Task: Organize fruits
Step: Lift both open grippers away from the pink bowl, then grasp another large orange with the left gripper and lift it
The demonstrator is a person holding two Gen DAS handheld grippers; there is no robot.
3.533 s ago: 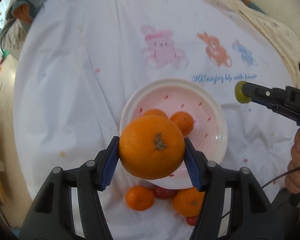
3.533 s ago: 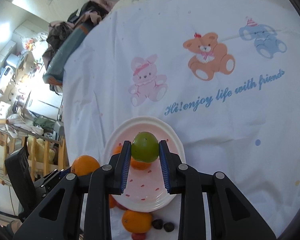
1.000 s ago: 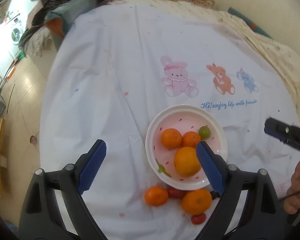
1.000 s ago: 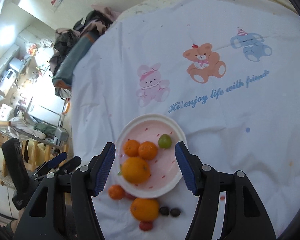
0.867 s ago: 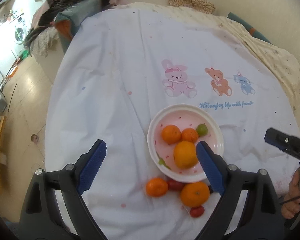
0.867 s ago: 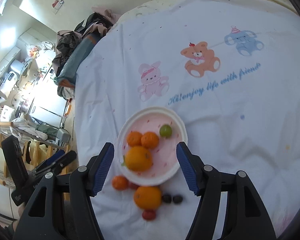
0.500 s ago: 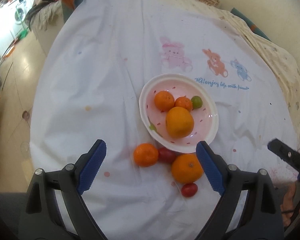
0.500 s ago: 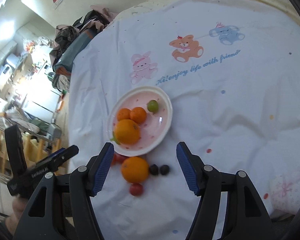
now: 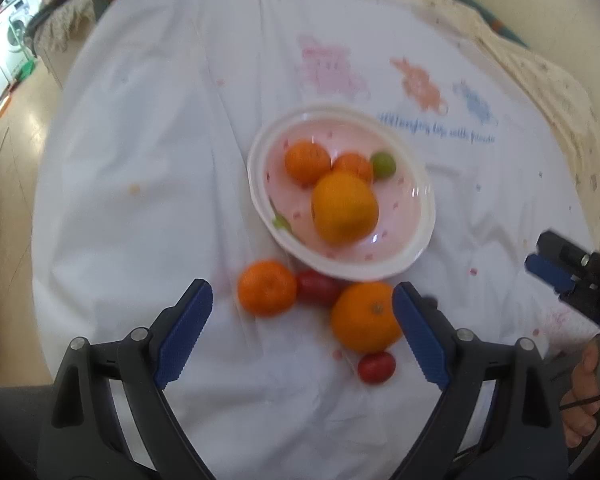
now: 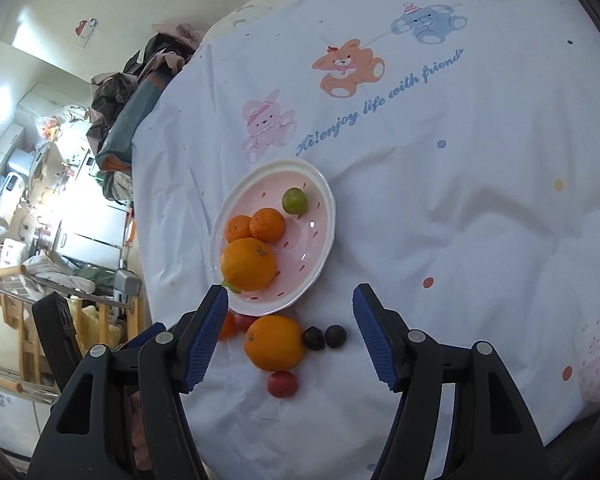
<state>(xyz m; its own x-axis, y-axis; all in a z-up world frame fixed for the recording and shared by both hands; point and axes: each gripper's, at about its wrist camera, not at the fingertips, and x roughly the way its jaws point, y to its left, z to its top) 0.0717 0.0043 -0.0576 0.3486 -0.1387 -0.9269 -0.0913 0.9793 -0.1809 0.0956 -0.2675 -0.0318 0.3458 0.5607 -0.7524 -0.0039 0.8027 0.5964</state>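
**Both grippers empty above the loose fruit**

The left gripper (image 9: 302, 332) has its jaws spread wide with nothing between the pads; the right gripper (image 10: 290, 336) is likewise parted and empty. Nearest on the white cloth (image 10: 480, 208) lie a small red tomato (image 10: 282, 384), a loose orange (image 10: 274, 343), two dark plums (image 10: 324, 337) touching each other, a mandarin (image 9: 267, 288) and a second tomato (image 9: 316, 288) against the bowl's rim. Beyond them, the pink bowl (image 10: 324, 236) holds a big orange (image 10: 249, 264), two mandarins (image 10: 256, 226) and a green fruit (image 10: 294, 200). Farther off are printed cartoon animals (image 10: 348, 68).
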